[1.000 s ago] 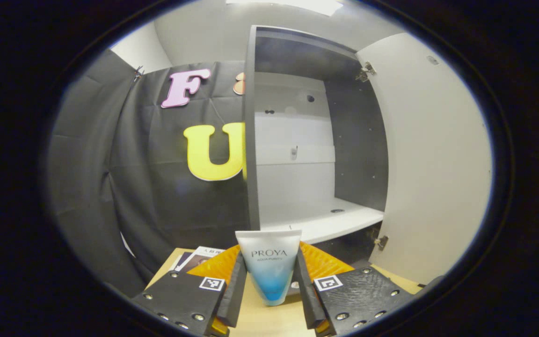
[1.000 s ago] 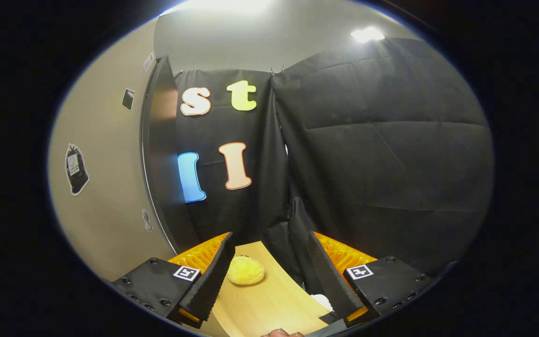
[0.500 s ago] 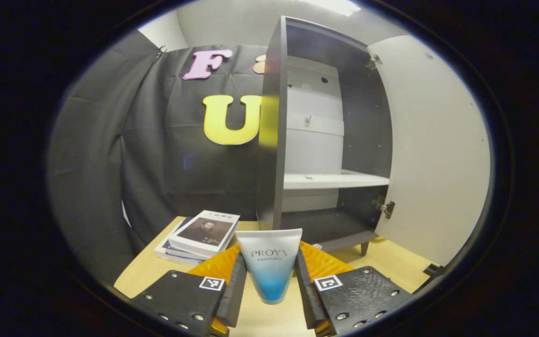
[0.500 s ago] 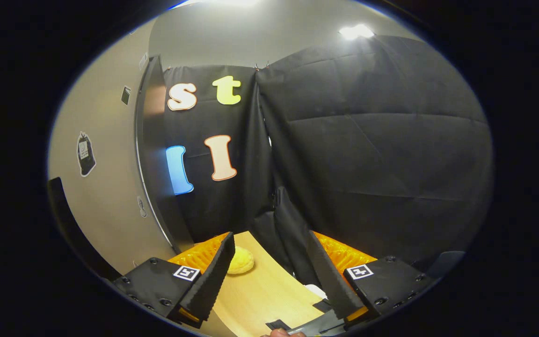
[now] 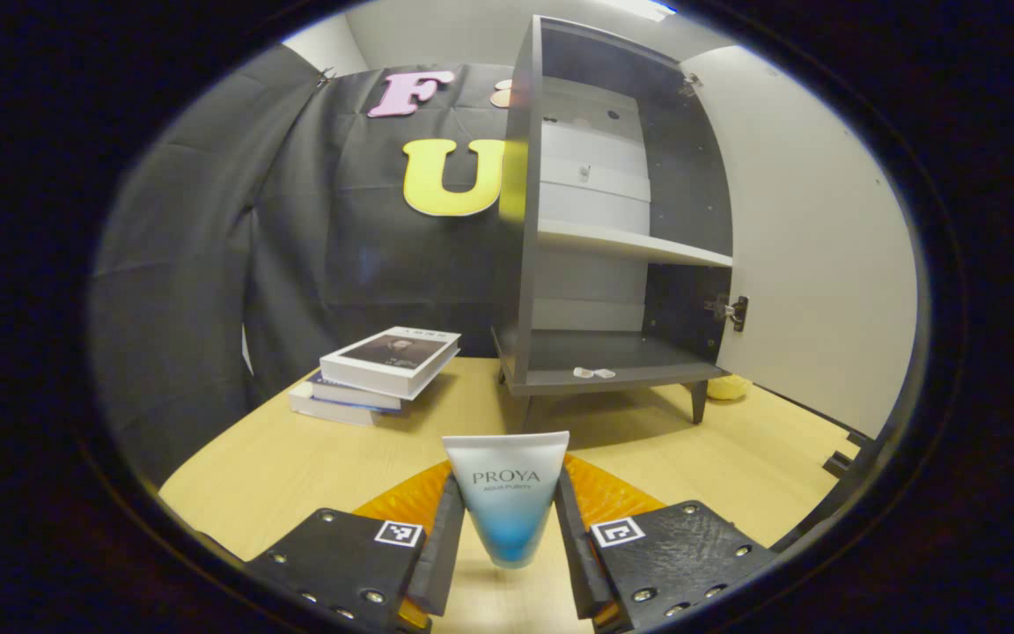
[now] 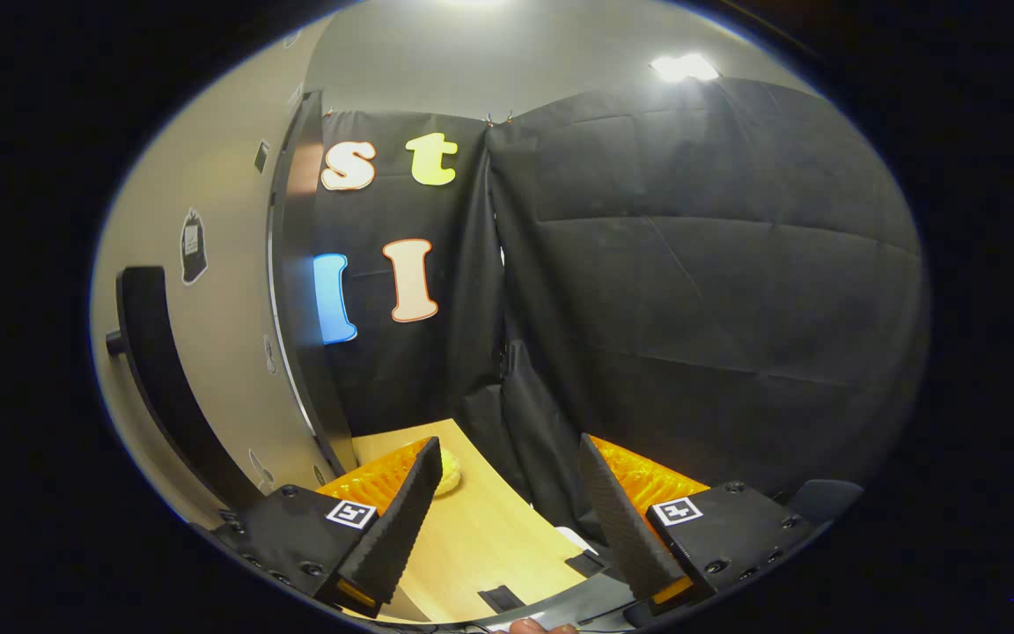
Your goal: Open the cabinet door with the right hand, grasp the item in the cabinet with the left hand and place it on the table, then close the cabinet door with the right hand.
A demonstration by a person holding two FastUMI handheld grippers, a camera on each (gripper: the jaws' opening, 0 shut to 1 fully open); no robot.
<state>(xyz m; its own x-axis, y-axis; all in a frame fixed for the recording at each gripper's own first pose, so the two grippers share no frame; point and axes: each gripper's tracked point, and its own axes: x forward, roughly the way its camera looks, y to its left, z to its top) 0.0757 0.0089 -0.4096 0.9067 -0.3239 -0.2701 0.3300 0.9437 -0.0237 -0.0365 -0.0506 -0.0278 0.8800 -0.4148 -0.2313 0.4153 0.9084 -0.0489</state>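
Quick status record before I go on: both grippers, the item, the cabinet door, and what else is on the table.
left gripper: shut on the tube, held above the table
right gripper: open, holding nothing, beside the door
tube: out of the cabinet, not yet set down
door: open; its handle is in the right gripper view
cabinet shelves: no item left, only small white bits on the bottom board
also on table: stack of books, yellow object near the cabinet

Recording booth: black cloth wall (image 6: 692,264), wooden table (image 5: 313,449), cabinet (image 5: 613,229).
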